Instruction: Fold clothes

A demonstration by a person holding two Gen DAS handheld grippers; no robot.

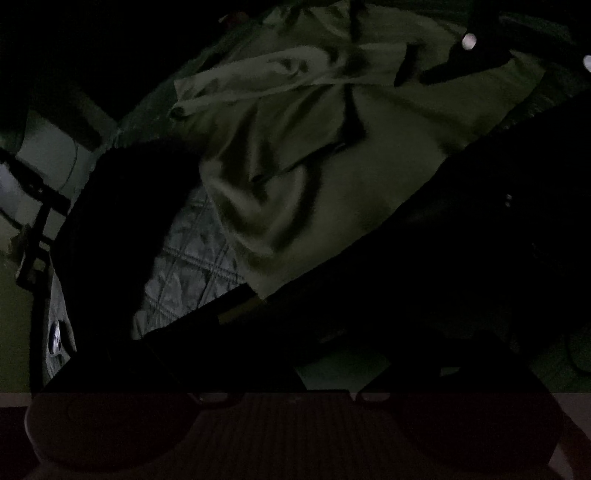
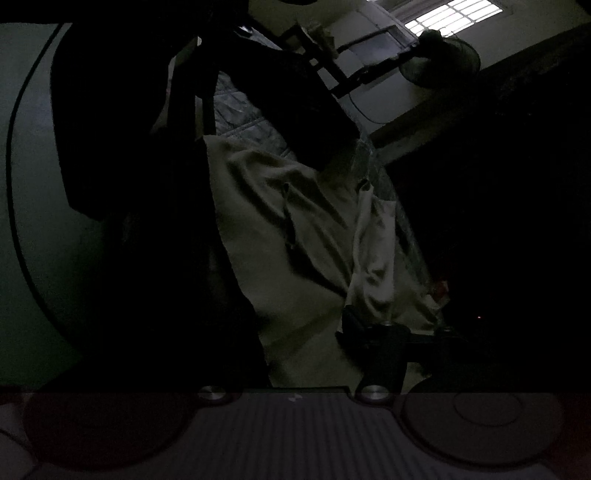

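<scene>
A pale, creased garment (image 1: 295,177) lies crumpled on a quilted, diamond-stitched bed cover (image 1: 192,273), spread ahead of both tools. In the left wrist view the cloth fills the middle, its folds running toward the far edge of the cover. The left gripper (image 1: 280,236) stands wide, its dark fingers (image 1: 122,229) framing the cloth; whether they touch it cannot be told in the gloom. In the right wrist view the garment (image 2: 303,236) lies between the dark fingers (image 2: 166,221) of the right gripper (image 2: 332,236); the jaws look partly apart, but a grip cannot be told. A barred window (image 2: 450,14) glows above.
</scene>
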